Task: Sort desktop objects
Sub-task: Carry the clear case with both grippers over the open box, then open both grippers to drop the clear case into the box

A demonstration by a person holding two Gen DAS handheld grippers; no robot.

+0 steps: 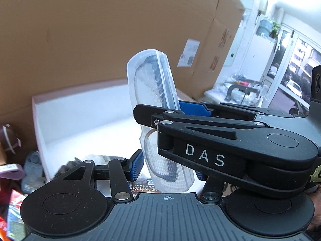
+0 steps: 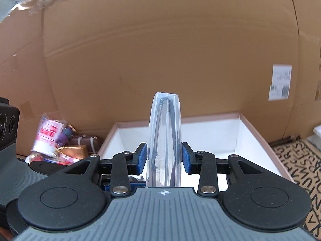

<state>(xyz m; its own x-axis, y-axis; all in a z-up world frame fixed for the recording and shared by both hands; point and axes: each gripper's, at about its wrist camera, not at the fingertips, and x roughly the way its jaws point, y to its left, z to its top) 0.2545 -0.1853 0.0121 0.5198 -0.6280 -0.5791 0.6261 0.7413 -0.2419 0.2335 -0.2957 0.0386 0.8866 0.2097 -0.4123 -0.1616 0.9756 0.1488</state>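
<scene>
Two grippers, left gripper [image 1: 166, 166] and right gripper [image 2: 164, 157], both have jaws clamped on the clear glasses case [image 1: 154, 92] held above the empty white box [image 2: 218, 134]; clutter pile [image 2: 66, 142] remains unsorted.

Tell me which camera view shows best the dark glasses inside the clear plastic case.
The left wrist view: the clear plastic case turns its broad side, so the frame outline shows. The right wrist view shows the case edge-on only.

A lived-in home, judging by the glazed balcony door [image 1: 289, 74] facing apartment blocks, a potted plant [image 1: 274, 28] on a white cabinet [image 1: 254, 54], a letter-patterned mat [image 2: 303, 172] and big cardboard boxes [image 2: 160, 50] stacked against the wall.
</scene>
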